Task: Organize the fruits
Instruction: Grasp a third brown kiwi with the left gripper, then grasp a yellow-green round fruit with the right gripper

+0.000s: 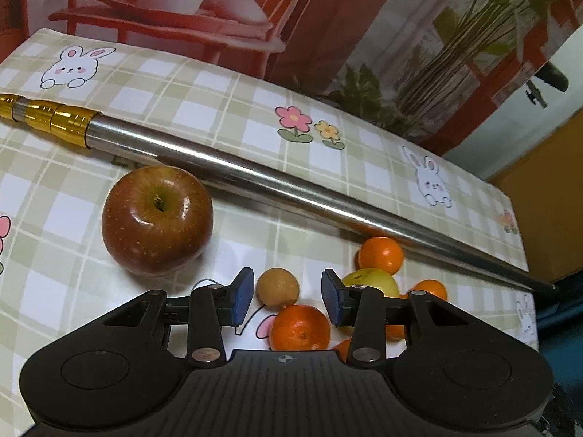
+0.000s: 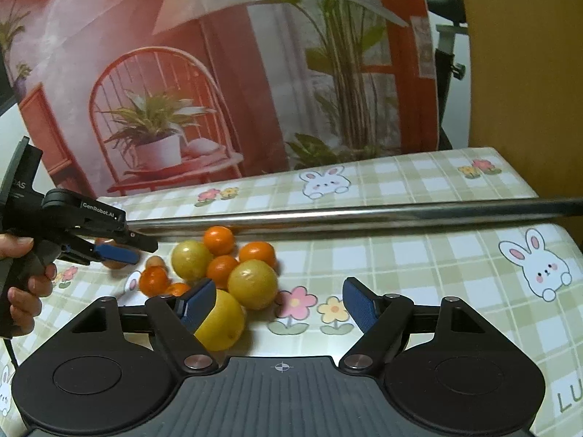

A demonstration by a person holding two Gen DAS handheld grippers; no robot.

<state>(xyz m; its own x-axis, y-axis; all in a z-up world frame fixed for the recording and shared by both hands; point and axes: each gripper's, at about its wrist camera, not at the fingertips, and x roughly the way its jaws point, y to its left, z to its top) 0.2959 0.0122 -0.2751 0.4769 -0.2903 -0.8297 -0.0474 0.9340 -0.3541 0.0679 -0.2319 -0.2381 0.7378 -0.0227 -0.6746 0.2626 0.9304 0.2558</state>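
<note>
In the left wrist view a large red apple (image 1: 156,218) sits on the checked tablecloth (image 1: 218,109), to the left of my left gripper (image 1: 288,293). A small brown round fruit (image 1: 277,287) lies between its blue pads, with a gap on the right side, so the gripper is open. Oranges (image 1: 300,327) and a green-yellow fruit (image 1: 371,282) cluster just beyond. In the right wrist view my right gripper (image 2: 278,296) stands open over the cloth. A yellow lemon (image 2: 218,322) lies by its left finger, with a yellow-green fruit (image 2: 252,284) and oranges (image 2: 218,240) behind.
A long steel rod (image 1: 291,185) with a gold end lies across the table behind the fruit. A printed backdrop (image 2: 218,73) stands at the table's far edge. A hand (image 2: 25,284) holds the left gripper (image 2: 135,251) at the left of the right wrist view.
</note>
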